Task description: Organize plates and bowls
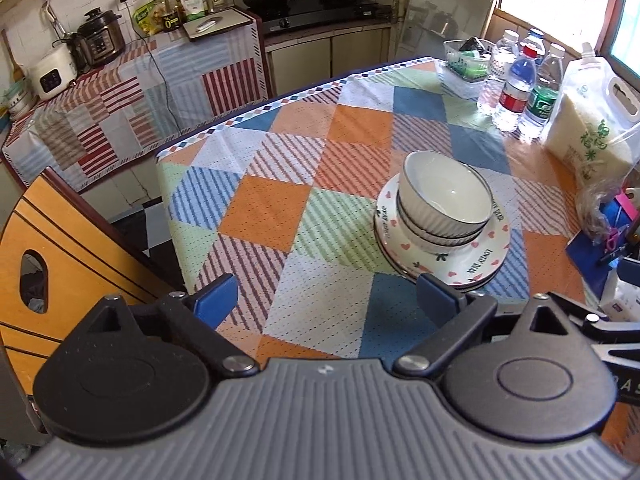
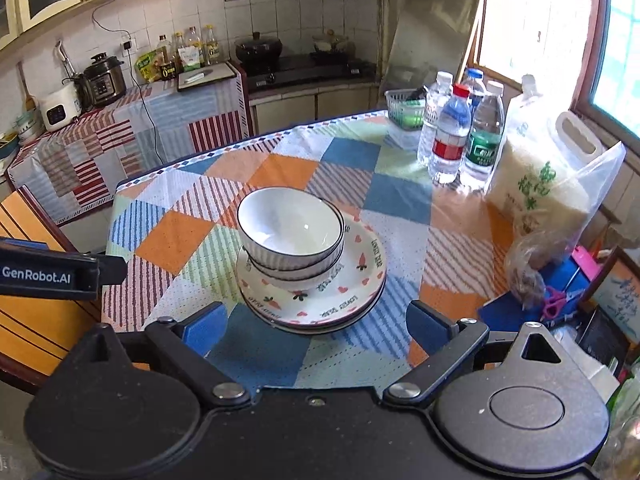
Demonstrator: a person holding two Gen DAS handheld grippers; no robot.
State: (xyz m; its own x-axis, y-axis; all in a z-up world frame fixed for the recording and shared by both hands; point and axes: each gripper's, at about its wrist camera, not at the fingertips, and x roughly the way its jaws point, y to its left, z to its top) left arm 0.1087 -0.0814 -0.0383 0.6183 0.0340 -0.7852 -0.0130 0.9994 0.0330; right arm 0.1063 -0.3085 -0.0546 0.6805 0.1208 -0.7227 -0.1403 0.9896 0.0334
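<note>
Where the tablecloth (image 2: pixel 192 236) fills mid-frame: bowls (image 2: pixel 291 232), nested, atop stacked plates (image 2: pixel 352 280); count unclear, lower rims hidden. Left gripper (image 1: pixel 326 300) and right gripper (image 2: pixel 316 326): both spread, holding nothing. Bottles (image 2: pixel 460 136) upper right.

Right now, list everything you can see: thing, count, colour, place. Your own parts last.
bowls: two, white with dark rims, nested on the plates.
plates: stacked, exact count unclear, white with hearts and carrots, table centre.
tablecloth: one, orange, blue and green checks, covering the table.
water bottles: four, clear, far right of table.
rice bag: one, clear with green print, right edge.
basket: one, pale, behind the bottles.
pressure cooker: one, dark, back counter.
left gripper: open, empty.
right gripper: open, empty.
</note>
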